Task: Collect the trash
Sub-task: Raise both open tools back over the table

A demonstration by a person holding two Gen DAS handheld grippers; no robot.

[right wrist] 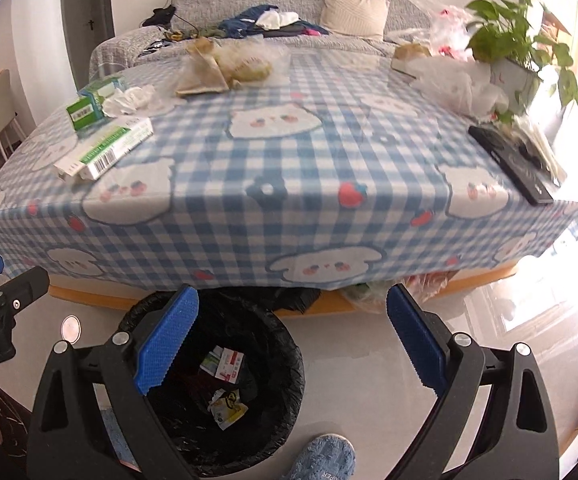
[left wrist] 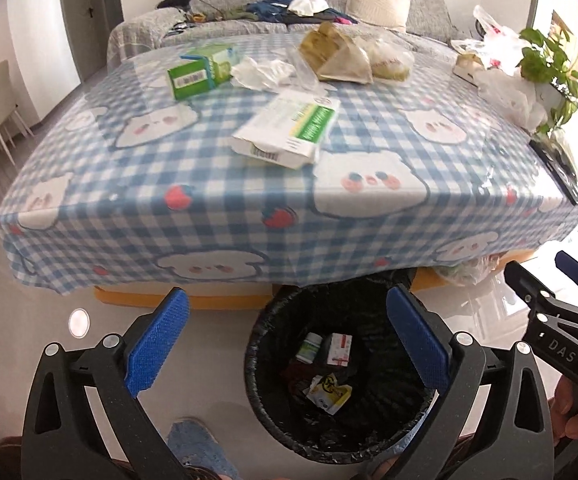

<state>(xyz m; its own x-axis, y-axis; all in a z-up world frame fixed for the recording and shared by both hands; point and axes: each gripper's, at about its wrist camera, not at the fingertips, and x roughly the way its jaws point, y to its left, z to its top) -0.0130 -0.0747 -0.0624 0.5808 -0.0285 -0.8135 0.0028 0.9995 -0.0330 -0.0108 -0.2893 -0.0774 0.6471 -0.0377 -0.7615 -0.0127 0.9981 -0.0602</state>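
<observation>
**Between drops: both grippers empty above the bin**

Now the left gripper (left wrist: 289,340) and right gripper (right wrist: 293,344) both hang wide open, nothing between the pads, over the black-lined bin (left wrist: 261,364) — a few small packets already lie inside. More trash waits on the checked table (right wrist: 289,168): a white-green box (left wrist: 289,128), a green carton (left wrist: 193,76), crumpled tissue (left wrist: 261,72). Likely next — reach up and clamp the nearest box.

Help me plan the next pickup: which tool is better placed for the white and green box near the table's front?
Probably the left tool. Both tools are open and empty, but the white and green box lies almost straight ahead of it, while from the right tool the box sits far off to the left.
</observation>
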